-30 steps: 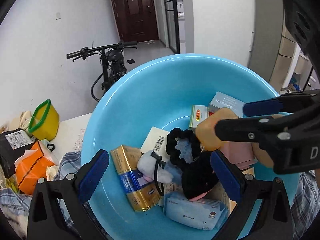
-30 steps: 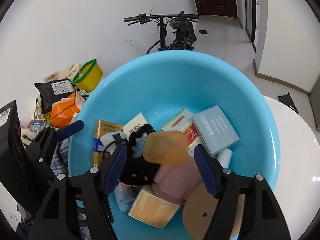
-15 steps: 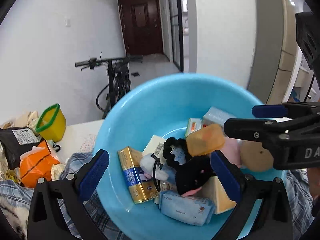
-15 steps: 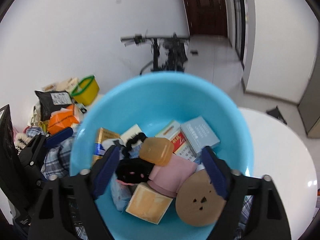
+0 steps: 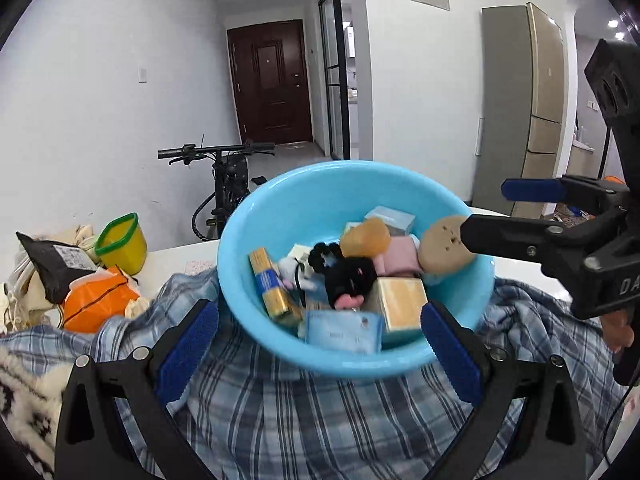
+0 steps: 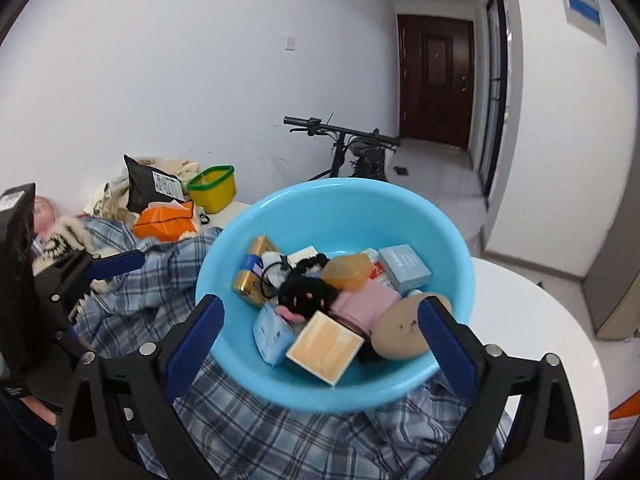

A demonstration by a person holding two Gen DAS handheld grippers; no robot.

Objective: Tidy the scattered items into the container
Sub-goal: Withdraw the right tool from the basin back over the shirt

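Note:
A light blue basin [image 5: 280, 188] rests on a plaid cloth and holds several items. Among them are a gold box [image 5: 272, 292], an amber soap box [image 5: 366, 236], a black hair tie [image 5: 348, 276], a pink piece [image 5: 400, 254], a tan disc [image 5: 440, 250] and a cream box [image 5: 400, 304]. My left gripper [image 5: 320, 354] is open and empty just short of the basin's near rim. My right gripper [image 6: 322, 344] has its jaws opening, with nothing pressed between them; the basin's near wall [image 6: 320, 392] shows in the gap. The amber soap box [image 6: 346, 272] lies free inside. From the left wrist, the right gripper [image 5: 486, 210] reaches in beside the tan disc.
A blue plaid cloth [image 5: 320, 420] covers the near table. To the left lie an orange bag [image 5: 92, 300], a yellow tub with a green rim [image 5: 120, 244] and a black package [image 5: 52, 264]. A bicycle [image 5: 228, 184] stands behind. White round tabletop [image 6: 540, 340] shows at the right.
Both grippers have drawn back and upward from the basin. The amber soap box has left the right gripper's jaws and lies among the items. The right jaws have spread wider.

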